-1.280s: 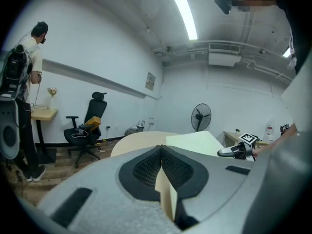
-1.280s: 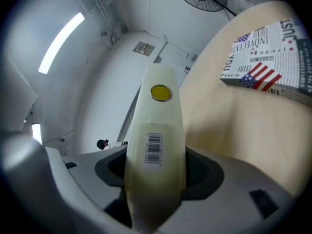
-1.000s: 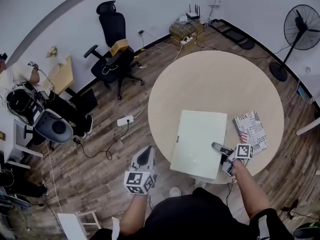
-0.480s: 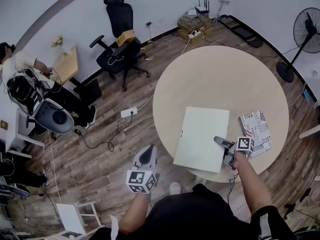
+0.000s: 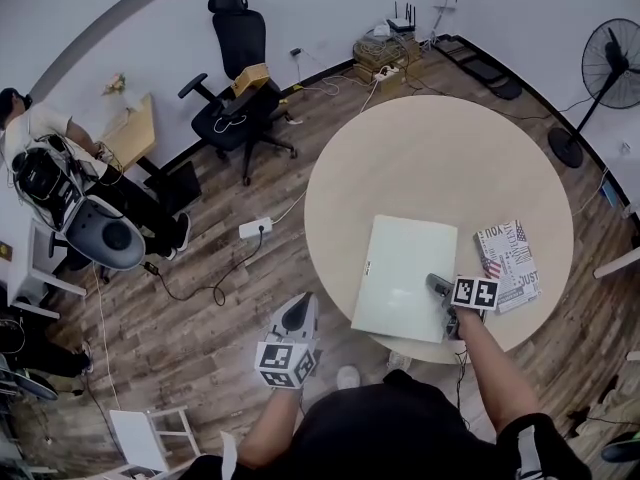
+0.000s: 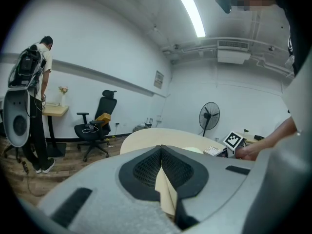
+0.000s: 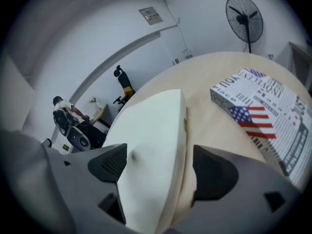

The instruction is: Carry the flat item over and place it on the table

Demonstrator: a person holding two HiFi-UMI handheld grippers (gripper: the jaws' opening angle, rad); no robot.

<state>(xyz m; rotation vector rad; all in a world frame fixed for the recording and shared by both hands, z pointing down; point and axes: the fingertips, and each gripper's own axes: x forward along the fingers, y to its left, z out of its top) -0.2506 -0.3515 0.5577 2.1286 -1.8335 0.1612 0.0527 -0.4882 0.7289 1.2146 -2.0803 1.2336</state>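
Note:
The flat item (image 5: 405,273) is a pale, thin rectangular panel lying on the round beige table (image 5: 430,158), near its front edge. My right gripper (image 5: 443,305) is at the panel's near right corner. In the right gripper view the panel (image 7: 151,140) runs between the two jaws, which are opening; the right pad stands clear of it over bare table (image 7: 209,111). My left gripper (image 5: 294,313) hangs over the wooden floor left of the table, away from the panel. Its jaws (image 6: 161,155) are shut, with only a thin beige strip showing between the pads.
A box printed with newsprint and a flag (image 5: 508,263) lies right of the panel, close to my right gripper. A black office chair (image 5: 235,98), a standing fan (image 5: 610,68), a power strip (image 5: 252,229) with cables and a person with equipment (image 5: 40,158) are around the table.
The right gripper's jaws have spread wider at the panel's near right corner and shifted slightly left. The left gripper stays shut over the floor.

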